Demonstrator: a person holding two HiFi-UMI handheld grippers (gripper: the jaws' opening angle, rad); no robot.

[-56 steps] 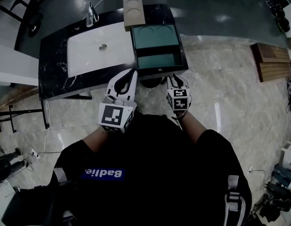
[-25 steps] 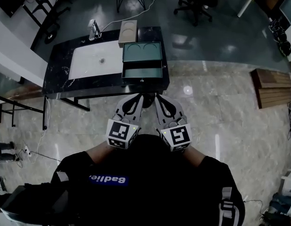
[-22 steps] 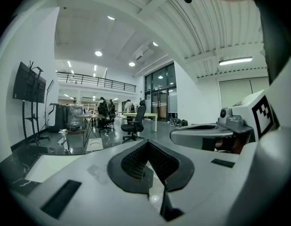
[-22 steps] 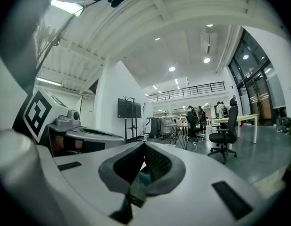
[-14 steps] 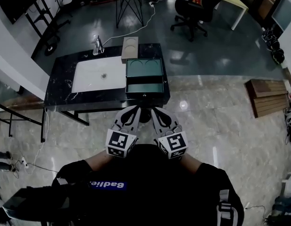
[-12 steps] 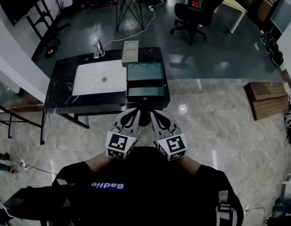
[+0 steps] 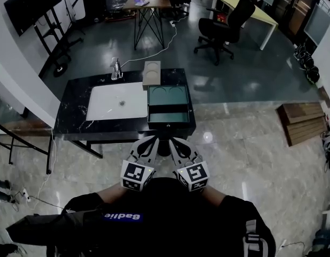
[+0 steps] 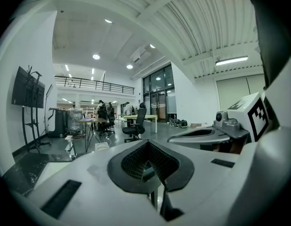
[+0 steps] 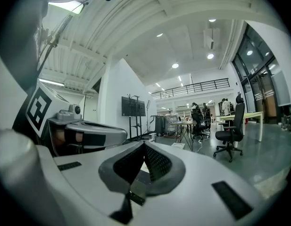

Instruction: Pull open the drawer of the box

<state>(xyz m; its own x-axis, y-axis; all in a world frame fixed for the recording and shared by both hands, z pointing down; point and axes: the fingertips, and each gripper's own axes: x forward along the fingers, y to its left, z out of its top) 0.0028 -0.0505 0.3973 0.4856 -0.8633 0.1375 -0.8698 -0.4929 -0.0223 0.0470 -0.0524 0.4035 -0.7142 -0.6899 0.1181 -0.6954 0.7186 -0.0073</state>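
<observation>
The green box (image 7: pixel 168 97) stands on the black marble counter (image 7: pixel 74 111), to the right of the white sink. Its drawer (image 7: pixel 168 117) sticks out toward me at the counter's front edge. A tan lid (image 7: pixel 151 73) lies behind the box. My left gripper (image 7: pixel 152 140) and right gripper (image 7: pixel 172 141) are held side by side close to my chest, well short of the counter and touching nothing. In the left gripper view the left gripper (image 8: pixel 147 144) is shut and holds nothing. The right gripper (image 9: pixel 142 145) is also shut and holds nothing.
A tap (image 7: pixel 117 68) stands behind the sink (image 7: pixel 117 100). A wooden pallet (image 7: pixel 304 123) lies on the floor at the right. An office chair (image 7: pixel 224 28) and desks stand beyond the counter, and a screen on a stand (image 7: pixel 33 7) is at the far left.
The view has drawn back from the counter, so the box and its open drawer look smaller and farther. Both grippers have come back from the drawer and closer together near my chest.
</observation>
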